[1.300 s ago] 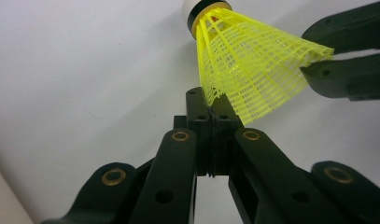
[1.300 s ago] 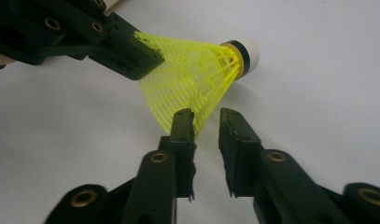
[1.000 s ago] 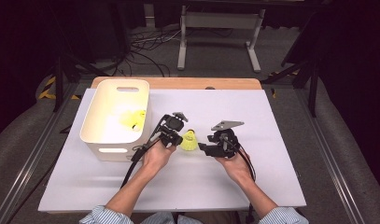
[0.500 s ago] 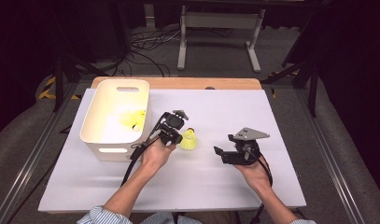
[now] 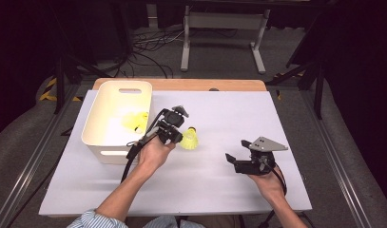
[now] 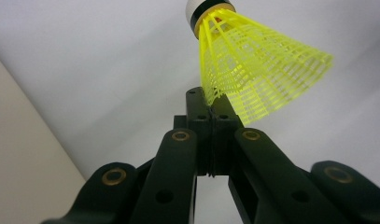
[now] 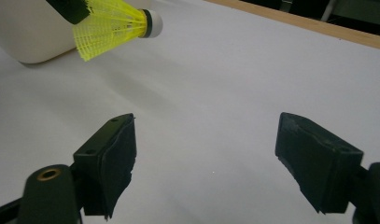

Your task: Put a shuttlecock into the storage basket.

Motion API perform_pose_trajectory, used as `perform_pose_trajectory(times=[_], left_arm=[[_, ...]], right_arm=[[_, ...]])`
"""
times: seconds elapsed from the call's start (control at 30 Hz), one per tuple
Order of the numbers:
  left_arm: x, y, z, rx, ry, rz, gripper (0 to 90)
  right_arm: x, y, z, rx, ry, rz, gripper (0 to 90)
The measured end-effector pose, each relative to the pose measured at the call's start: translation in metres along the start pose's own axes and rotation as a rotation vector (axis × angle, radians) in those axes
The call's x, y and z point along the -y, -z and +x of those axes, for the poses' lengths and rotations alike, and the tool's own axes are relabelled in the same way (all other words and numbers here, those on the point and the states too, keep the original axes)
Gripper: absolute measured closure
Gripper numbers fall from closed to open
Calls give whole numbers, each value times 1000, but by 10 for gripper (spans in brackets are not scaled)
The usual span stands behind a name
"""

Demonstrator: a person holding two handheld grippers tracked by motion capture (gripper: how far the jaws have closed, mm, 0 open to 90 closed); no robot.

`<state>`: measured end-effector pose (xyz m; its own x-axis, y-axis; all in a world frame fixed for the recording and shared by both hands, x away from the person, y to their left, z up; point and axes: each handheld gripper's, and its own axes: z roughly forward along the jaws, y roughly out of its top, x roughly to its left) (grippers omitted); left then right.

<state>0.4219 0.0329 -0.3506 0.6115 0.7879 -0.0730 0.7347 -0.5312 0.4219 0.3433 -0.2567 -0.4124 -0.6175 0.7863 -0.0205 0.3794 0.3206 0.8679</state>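
Left gripper (image 5: 174, 134), jaws pinched together on the skirt edge of a yellow shuttlecock (image 5: 189, 139), holds it clear of the white table (image 5: 219, 190), just right of the white bin (image 5: 116, 124); the cork end points away from the jaws. Right gripper (image 5: 230, 159), well apart to the right, has just been opening; its jaws stand wide with nothing between them. More yellow shuttlecocks (image 5: 133, 121) lie inside the bin.

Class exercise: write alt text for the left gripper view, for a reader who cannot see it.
Shut black tongs pinch the skirt edge of a yellow shuttlecock, its white cork tip pointing up and away. Behind it lies a white table surface, with a cream bin wall at the left.
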Motion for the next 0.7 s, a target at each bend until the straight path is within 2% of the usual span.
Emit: perform_pose_trajectory(times=[0.07,0.2,0.33,0.47,0.7], left_arm=[[0,3,1,9,8,-3,900],[-1,7,4,0,5,-4,900],[-2,8,4,15,19,-8,899],[-4,11,6,6,5,-3,899],[-3,15,9,13,18,-10,899]], right_arm=[[2,3,-1,9,-3,-12,208],[7,8,-3,19,3,-30,201],[14,12,-5,29,0,-48,190],[19,15,-7,40,7,-56,187],[30,21,-12,63,-14,-71,178]])
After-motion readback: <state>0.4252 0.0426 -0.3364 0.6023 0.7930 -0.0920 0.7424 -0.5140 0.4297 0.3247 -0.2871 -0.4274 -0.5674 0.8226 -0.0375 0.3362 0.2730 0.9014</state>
